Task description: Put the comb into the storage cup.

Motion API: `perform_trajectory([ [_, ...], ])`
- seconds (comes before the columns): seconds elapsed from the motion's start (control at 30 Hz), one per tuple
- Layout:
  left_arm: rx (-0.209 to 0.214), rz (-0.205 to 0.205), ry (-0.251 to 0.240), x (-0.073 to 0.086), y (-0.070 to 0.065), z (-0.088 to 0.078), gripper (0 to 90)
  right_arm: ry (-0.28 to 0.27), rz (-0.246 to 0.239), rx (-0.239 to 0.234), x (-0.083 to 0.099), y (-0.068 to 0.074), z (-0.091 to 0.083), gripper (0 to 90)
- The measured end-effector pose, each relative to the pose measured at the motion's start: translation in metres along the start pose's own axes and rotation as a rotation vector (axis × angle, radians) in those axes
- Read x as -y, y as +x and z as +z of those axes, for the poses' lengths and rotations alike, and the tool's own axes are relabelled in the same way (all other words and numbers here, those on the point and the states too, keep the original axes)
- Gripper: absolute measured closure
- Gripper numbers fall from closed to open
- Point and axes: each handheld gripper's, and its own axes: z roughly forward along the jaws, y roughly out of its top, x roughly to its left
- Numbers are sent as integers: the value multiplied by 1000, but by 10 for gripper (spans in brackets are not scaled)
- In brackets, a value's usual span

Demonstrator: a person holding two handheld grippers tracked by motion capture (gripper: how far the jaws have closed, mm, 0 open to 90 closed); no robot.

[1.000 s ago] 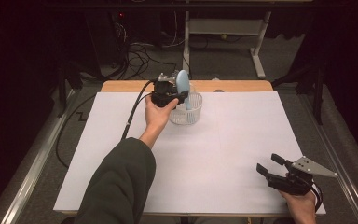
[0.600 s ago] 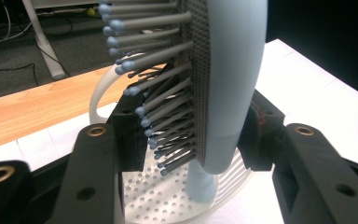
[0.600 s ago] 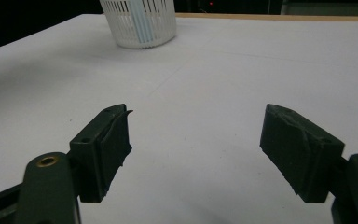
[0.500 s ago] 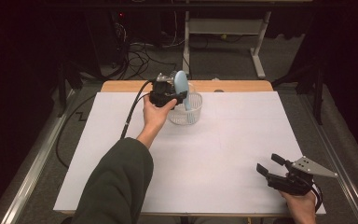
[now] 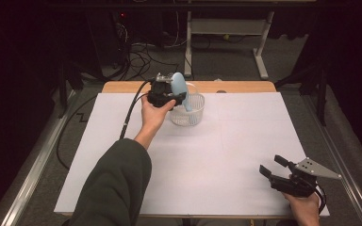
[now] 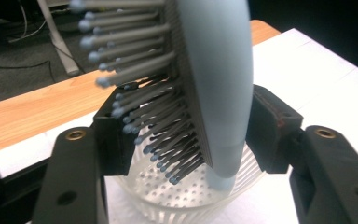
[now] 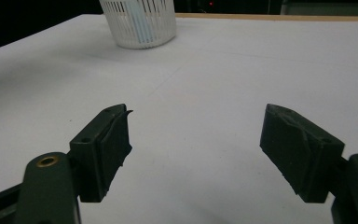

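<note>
- The jaws of the left gripper have just been opening; the light blue hairbrush is seen between them, its back apart from one pad while the bristles reach the other, so it is no longer clamped.
- The brush is stood handle-down in the white slotted basket, its head rising above the rim.
- The basket is placed on the white-covered desk, near the far wooden edge.
- The right gripper is held near the desk's front right corner, well apart from the basket; its jaws are spread wide with nothing between them.
</note>
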Motion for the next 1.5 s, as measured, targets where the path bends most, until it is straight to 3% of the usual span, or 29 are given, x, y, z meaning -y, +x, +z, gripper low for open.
perform_trajectory([
  [0.23,-21,-22,17,8,11,-2,368,1,0,0,0,0,0,246],
  [0.63,-34,-19,56,12,18,-5,327,2,2,1,0,0,0,246],
  [1.07,-46,-22,65,22,23,-4,273,3,-1,1,0,0,0,246],
  [1.5,-29,-33,55,29,28,-5,268,3,0,-2,0,0,1,246],
])
